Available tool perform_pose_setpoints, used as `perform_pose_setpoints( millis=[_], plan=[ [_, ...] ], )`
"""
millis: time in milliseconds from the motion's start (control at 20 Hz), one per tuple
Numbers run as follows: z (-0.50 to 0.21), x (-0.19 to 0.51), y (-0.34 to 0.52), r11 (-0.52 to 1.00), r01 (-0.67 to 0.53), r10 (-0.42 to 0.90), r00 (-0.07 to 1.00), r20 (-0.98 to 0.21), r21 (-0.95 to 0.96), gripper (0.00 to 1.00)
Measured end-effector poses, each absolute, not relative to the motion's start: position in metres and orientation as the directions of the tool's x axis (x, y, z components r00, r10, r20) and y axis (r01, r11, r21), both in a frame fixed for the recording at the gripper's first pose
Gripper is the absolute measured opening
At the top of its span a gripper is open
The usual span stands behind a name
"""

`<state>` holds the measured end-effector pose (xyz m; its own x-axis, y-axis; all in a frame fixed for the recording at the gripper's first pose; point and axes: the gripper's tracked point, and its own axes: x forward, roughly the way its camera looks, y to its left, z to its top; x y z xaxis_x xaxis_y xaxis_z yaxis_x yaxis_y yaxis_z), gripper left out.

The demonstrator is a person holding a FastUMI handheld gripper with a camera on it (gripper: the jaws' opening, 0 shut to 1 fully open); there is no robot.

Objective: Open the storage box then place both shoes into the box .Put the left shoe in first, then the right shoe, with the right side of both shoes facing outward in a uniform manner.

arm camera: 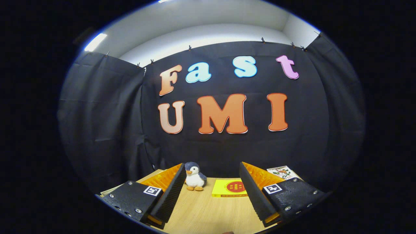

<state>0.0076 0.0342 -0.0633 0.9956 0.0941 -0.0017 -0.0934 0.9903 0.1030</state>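
My gripper (pixel 213 170) is open, its two fingers spread wide apart with nothing between them. It is held level above a wooden table (pixel 208 211) and faces the black cloth wall at the back. Bare tabletop lies between the fingers.
A small plush penguin (pixel 195 177) stands on the table's far edge, just ahead of the left finger. A flat yellow box (pixel 230 188) lies between the fingers, farther on. A printed card (pixel 282 172) lies beyond the right finger, near the cloth wall.
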Motion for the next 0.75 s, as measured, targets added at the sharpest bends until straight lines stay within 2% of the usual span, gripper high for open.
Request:
perform_pose_setpoints(
  millis=[250, 450, 750],
  plan=[
    [-0.03, -0.006, -0.006, 0.995, -0.038, 0.03, 0.996, 0.079, 0.096, 0.98],
    [0.001, -0.017, -0.031, 0.997, -0.007, -0.008, 0.983, 0.186, 0.079, 0.98],
    [0.009, -0.023, -0.049, 0.995, 0.032, -0.049, 0.982, 0.181, 0.093, 0.98]
  ],
)
